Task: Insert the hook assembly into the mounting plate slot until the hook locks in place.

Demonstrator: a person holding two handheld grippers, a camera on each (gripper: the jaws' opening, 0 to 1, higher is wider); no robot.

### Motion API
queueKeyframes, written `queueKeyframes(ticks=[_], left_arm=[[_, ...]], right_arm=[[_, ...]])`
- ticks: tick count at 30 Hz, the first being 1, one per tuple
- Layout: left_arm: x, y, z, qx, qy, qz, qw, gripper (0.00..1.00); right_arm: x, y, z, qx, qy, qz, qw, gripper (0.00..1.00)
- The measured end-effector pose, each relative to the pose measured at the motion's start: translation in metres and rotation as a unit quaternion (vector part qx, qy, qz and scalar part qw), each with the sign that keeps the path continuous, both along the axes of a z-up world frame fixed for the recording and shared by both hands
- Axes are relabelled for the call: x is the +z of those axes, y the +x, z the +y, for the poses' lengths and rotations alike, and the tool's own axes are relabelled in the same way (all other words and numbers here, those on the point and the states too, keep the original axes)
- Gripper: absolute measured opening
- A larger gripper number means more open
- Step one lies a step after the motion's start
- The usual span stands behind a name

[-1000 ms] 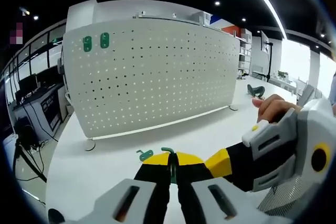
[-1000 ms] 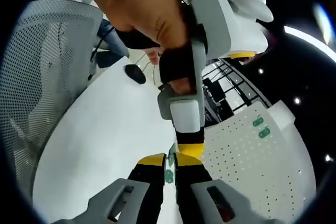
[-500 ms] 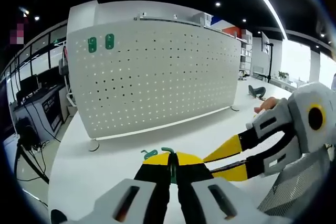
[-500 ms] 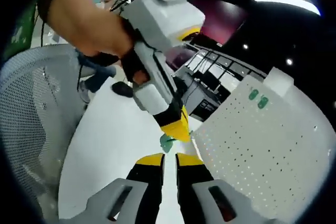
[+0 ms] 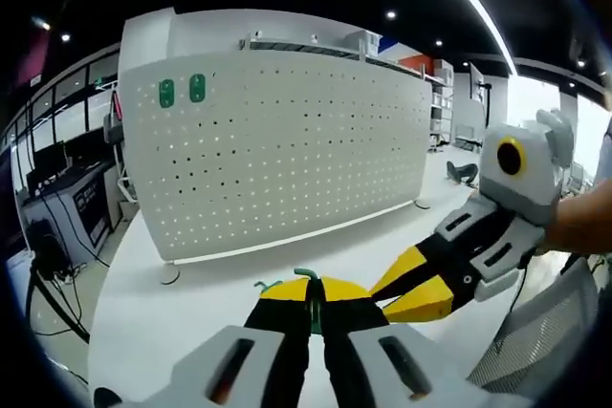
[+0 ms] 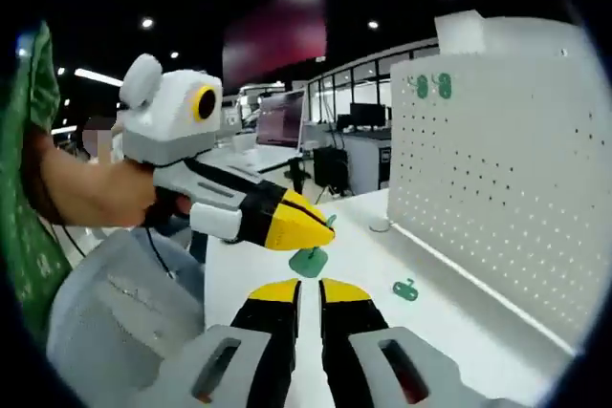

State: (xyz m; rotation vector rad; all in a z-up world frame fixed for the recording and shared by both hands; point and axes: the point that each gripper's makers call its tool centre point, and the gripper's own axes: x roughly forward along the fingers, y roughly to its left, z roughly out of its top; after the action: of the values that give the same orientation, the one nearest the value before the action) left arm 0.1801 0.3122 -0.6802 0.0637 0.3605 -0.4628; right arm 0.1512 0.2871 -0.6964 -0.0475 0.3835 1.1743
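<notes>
Right gripper (image 5: 418, 295) swung clear; left gripper (image 6: 320, 228) jaws grip green hook (image 6: 309, 259).

My pegboard (image 5: 277, 155) looks like matt white painted metal, my green hook (image 6: 309, 260) like smooth glossy plastic, and the white counter (image 5: 201, 293) smooth with a slight sheen.

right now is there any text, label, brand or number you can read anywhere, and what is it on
No readable text in either view.
Pegboard: plain holes and two green hooks, unmarked.
Left gripper and right gripper: no visible lettering.
Monitor behind the table: screen lit, content too blurred to read.
</notes>
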Motion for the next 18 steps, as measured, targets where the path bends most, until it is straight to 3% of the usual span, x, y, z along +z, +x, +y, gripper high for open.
queueKeyframes(ticks=[1, 3, 6, 8, 14, 18], left_arm=[[0.002, -0.001, -0.001, -0.004, -0.002, -0.005, 1.0000, 0.02], [0.005, -0.003, -0.004, -0.011, -0.001, -0.013, 0.9999, 0.02], [0.009, -0.006, -0.007, -0.020, 0.003, -0.026, 0.9995, 0.02], [0.012, -0.009, -0.009, -0.030, 0.008, -0.039, 0.9988, 0.02], [0.013, -0.012, -0.011, -0.038, 0.011, -0.050, 0.9979, 0.02], [0.016, -0.014, -0.011, -0.044, 0.010, -0.059, 0.9972, 0.02]], right_arm=[[0.000, 0.000, 0.000, -0.001, 0.003, 0.006, 1.0000, 0.07], [-0.001, 0.000, 0.000, -0.009, 0.024, 0.061, 0.9978, 0.06], [0.000, 0.003, -0.002, -0.021, 0.049, 0.103, 0.9932, 0.06], [-0.002, 0.002, -0.003, -0.024, 0.060, 0.144, 0.9874, 0.05], [-0.003, -0.004, 0.000, -0.019, 0.087, 0.211, 0.9734, 0.05], [0.001, -0.006, 0.001, -0.019, 0.119, 0.264, 0.9569, 0.05]])
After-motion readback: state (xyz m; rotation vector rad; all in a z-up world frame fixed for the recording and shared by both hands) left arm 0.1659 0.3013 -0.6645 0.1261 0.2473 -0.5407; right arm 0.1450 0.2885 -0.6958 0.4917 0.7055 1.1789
